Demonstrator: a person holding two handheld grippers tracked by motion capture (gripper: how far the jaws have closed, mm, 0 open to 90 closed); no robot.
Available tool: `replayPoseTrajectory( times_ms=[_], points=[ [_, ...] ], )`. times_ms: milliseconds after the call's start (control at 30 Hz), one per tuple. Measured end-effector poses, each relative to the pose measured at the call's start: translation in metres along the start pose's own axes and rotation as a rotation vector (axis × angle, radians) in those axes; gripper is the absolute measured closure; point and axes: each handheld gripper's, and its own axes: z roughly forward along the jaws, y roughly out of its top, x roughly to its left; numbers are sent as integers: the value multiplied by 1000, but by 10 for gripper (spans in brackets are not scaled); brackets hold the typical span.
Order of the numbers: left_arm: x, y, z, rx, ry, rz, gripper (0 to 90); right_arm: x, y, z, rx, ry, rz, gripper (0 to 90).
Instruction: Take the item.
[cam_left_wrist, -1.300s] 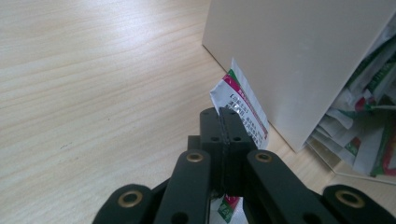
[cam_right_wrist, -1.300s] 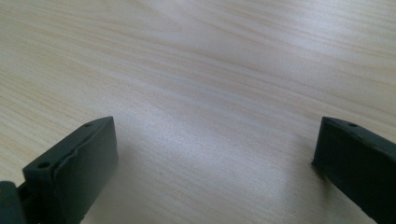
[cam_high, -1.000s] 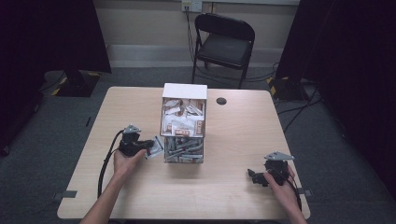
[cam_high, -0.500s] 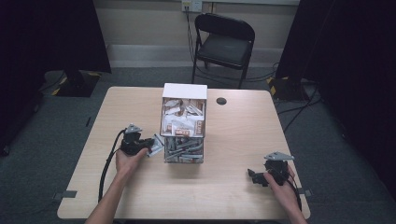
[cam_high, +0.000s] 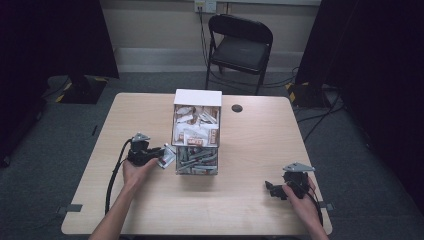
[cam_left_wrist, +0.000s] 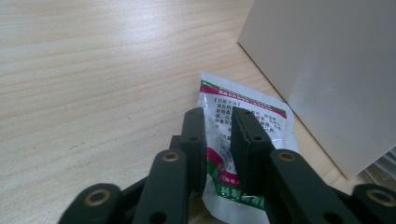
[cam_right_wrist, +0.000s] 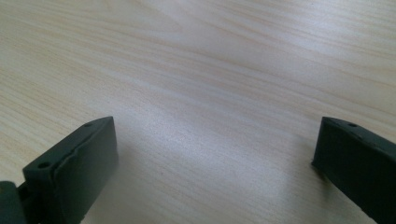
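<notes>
My left gripper (cam_high: 159, 152) (cam_left_wrist: 218, 119) is shut on a white sachet (cam_left_wrist: 247, 116) with green and red print, pinched between its black jaws just above the table. The sachet (cam_high: 167, 156) sits beside the left wall of a clear two-tier box (cam_high: 196, 131) full of sachets, with a white top. Part of the sachet is hidden behind the jaws. My right gripper (cam_high: 270, 189) (cam_right_wrist: 215, 154) rests low over bare wood near the table's front right, its jaws wide open with nothing between them.
The light wooden table (cam_high: 250, 150) has a small black round disc (cam_high: 237, 108) behind the box. A black folding chair (cam_high: 239, 47) stands beyond the far edge. Cables trail from both grippers toward the front edge.
The left gripper has shifted slightly toward the box with the sachet in it. The right gripper has stayed in place.
</notes>
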Motion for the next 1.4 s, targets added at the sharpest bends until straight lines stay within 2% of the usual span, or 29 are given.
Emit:
replayPoseTrajectory(
  times_ms=[100, 300, 333, 400, 600, 800, 900, 1033, 1067, 1200, 1233, 1333, 1400],
  points=[
    [0, 1, -2, 0, 21, 0, 655, 0, 0, 0, 0, 0, 0, 0],
    [1, 1, -2, -4, 39, -5, 587, 0, 0, 0, -1, 0, -1, 0],
    [1, 1, -2, -6, 41, -11, 518, 0, 0, 0, 0, 0, 0, 0],
    [2, 2, -2, -7, 41, -23, 436, 0, 0, 0, 0, 0, 0, 0],
    [4, 2, -4, -6, 48, -22, 307, 0, 0, 0, 0, 0, 0, 0],
    [2, 7, -14, -58, 67, -22, 214, 0, 0, 0, 0, 0, 0, 0],
    [2, 8, -20, -67, 70, -8, 203, 0, 0, 0, 0, 0, 0, 0],
    [3, 9, -25, -80, 65, -13, 184, 0, 0, 0, 0, 0, 0, 0],
    [2, 10, -29, -82, 63, 2, 182, 0, 0, 0, 0, 0, 0, 0],
    [-1, 11, -36, -103, 45, -4, 181, 0, 0, 0, 0, 0, 0, 0],
    [-2, 12, -39, -102, 48, 14, 182, 0, 0, 0, 0, -1, -1, 0],
    [-2, 12, -47, -113, 23, 31, 184, 0, 0, 0, 0, -1, -1, 0],
    [-2, 12, -50, -114, 27, 28, 185, 0, 0, 0, 0, 0, 0, 0]
  ],
)
